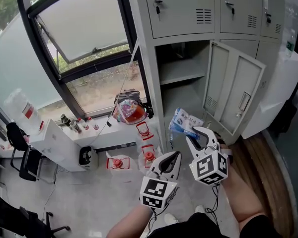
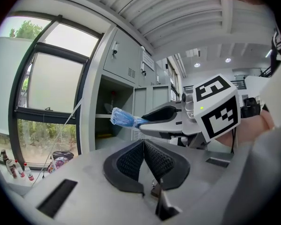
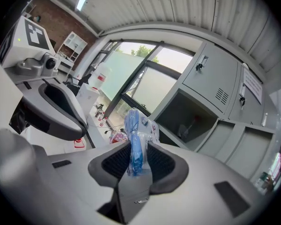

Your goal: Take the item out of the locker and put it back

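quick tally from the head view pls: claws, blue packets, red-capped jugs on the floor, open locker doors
claws (left claw, right claw): 2
blue packet: 1
red-capped jugs: 3
open locker door: 1
total: 7

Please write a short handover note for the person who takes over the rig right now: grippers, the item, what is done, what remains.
Right gripper: shut on the blue-and-white packet, held just outside the locker.
Left gripper: shut, empty, beside the right one.
Locker door: open.
Done: the packet is out of the locker.
Left: put it back inside and release it.
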Demonstrator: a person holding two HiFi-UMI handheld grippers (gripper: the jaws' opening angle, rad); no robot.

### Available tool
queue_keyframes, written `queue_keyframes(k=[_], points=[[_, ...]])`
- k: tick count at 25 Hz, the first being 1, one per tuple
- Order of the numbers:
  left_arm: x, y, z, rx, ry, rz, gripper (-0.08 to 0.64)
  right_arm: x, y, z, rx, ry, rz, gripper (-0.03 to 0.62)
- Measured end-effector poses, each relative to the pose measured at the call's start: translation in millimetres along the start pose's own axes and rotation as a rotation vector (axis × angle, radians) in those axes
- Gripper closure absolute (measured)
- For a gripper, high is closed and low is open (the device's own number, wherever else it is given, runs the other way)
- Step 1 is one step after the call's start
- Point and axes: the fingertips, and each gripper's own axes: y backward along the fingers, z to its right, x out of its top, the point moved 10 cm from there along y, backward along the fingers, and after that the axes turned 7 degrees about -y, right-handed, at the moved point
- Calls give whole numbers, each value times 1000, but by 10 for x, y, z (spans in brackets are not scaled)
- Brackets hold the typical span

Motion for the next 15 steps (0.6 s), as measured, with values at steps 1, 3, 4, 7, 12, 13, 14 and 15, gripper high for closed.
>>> queue_keyframes(k=[1,3,4,7,12,13,14,15], points=[[4,-10,-15,-2,2,-1,543,29,-30,30,-5,5,0,430],[5,-43,-42,-8,2,0,543,80,-94,102,-15,19,-1,430],[8,-65,-52,-10,2,1,543,101,-129,143,-19,26,-1,430],[26,-135,-90,-8,-3,5,543,144,-260,258,-26,43,0,430],[84,-320,-207,6,-24,5,543,196,-556,465,-22,71,3,430],[97,-371,-241,11,-24,4,543,210,-624,517,-20,77,5,430],[109,-426,-276,16,-24,4,543,224,-694,568,-19,85,8,430],[117,-483,-311,22,-23,2,543,236,-766,619,-16,93,10,430]])
